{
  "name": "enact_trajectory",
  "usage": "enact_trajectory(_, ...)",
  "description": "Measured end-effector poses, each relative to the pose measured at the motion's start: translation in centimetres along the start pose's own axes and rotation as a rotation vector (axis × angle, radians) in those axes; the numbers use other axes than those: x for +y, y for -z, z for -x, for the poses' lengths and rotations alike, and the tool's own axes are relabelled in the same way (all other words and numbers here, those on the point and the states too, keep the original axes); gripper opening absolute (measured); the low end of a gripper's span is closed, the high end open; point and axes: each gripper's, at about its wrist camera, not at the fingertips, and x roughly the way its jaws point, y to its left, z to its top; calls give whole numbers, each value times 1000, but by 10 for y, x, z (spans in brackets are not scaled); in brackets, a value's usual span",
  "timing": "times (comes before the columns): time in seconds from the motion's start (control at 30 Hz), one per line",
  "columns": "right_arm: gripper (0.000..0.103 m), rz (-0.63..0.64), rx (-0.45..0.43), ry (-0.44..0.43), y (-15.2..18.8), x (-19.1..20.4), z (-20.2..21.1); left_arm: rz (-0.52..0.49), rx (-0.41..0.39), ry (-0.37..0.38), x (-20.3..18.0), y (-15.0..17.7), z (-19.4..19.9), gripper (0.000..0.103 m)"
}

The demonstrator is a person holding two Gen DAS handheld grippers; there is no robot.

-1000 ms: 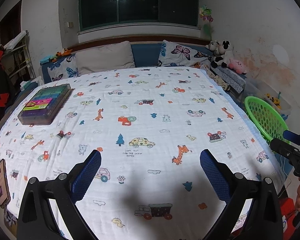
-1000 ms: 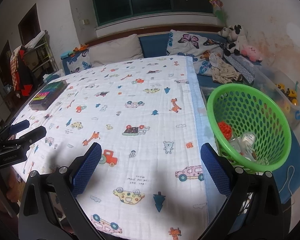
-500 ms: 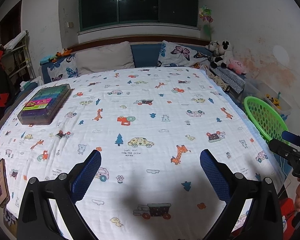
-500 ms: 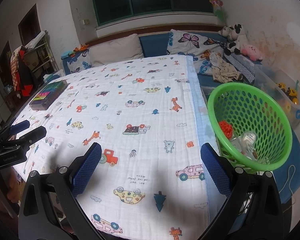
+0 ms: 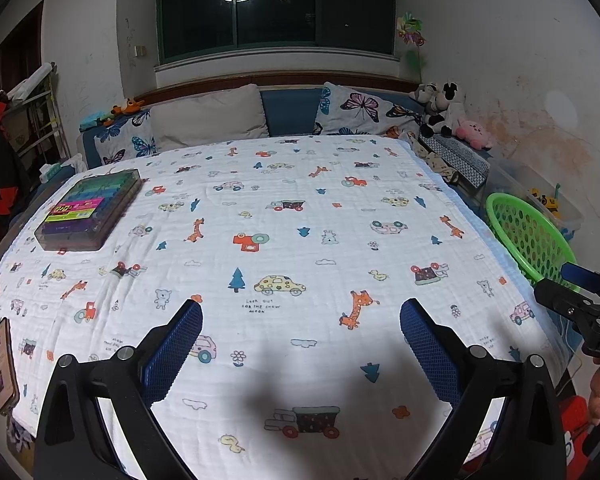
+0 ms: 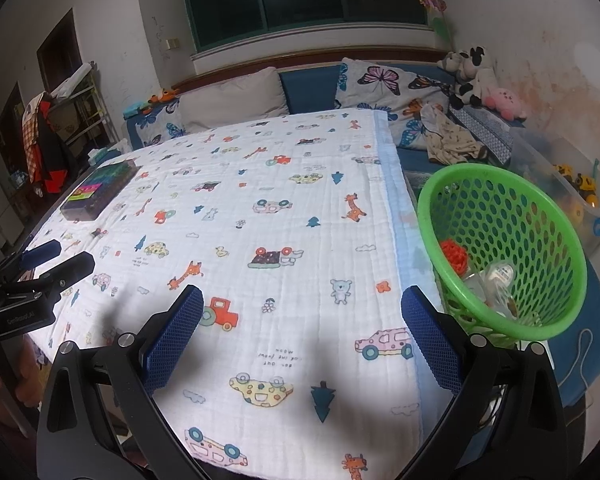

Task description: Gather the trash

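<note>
Left gripper: two black angular arms end in blue, finely cross-hatched pads set wide apart, with nothing between them. It hangs over the near part of a bed spread with a white, crinkled muslin blanket printed with cars, giraffes, bears and fir trees.

Right gripper: the same build, its pads likewise spread wide and empty, hanging over the blanket's right-hand strip, where a pale blue border runs along the edge.

Basket: round, bright green plastic, its wall pierced all over with oval holes. It stands off the right edge of the bed at about 3 o'clock in the right wrist view, tilted so that its mouth faces the camera. Inside lies the collected trash: an orange crumpled piece against the wall, and below it pale, translucent, rounded pieces that cannot be told apart. In the left wrist view only part of its rim and mesh shows at 3 o'clock, behind the tips of the right gripper.

Other things: a flat rectangular box of clear plastic, striped in many colours inside, lies on the blanket at 10 o'clock. A dark, slim rectangular object lies at 8 o'clock near the bed's edge. Pillows with butterfly print and plush toys line the headboard at 12 to 1 o'clock.
</note>
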Motion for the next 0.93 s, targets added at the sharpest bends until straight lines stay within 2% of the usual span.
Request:
enact_trajectory(0.5, 98, -2, 0, -2, 1, 1, 0, -13, -14, -18, -3, -2, 2, 96)
enact_trajectory(0.93, 98, -2, 1, -4, 2, 3, 0, 0, -3, 5, -2, 0, 0, 96)
